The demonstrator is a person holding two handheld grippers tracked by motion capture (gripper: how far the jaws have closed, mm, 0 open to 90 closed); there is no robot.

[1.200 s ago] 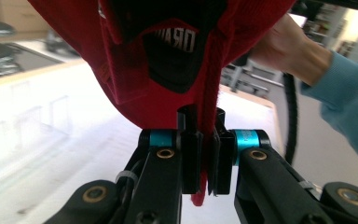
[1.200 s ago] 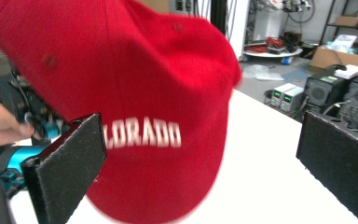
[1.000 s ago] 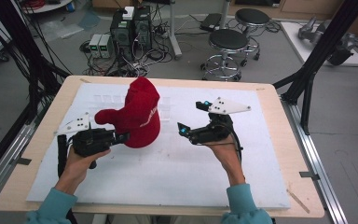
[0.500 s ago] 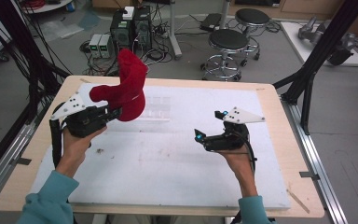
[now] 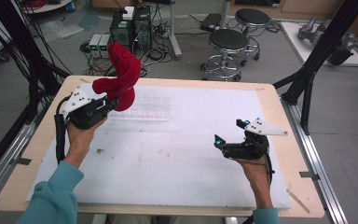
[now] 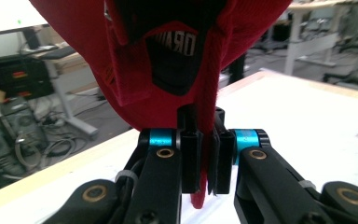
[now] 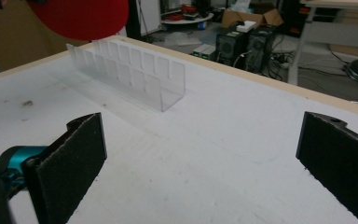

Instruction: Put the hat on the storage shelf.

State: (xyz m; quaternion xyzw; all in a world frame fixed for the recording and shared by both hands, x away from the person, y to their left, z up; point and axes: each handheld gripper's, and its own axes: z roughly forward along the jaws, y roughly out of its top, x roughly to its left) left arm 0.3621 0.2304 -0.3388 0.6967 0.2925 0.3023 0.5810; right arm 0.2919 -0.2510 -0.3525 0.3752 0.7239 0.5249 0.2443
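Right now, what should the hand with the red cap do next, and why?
Probably carry the red cap a little toward the clear slotted rack and lower it. The left gripper is shut on the cap's edge and holds it above the table's back left, beside the rack, while the right gripper is open, off to the side.

Wooden worktop [image 5: 279, 100], white sheet [image 5: 177, 158] covering most; clear slotted rack [image 5: 142, 108] at 11 o'clock; dark smudge [image 5: 99, 150] at 9.

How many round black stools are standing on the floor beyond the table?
2: one round black stool just past the table's far edge, the second stool farther back to its right. Others may stand outside the frame.
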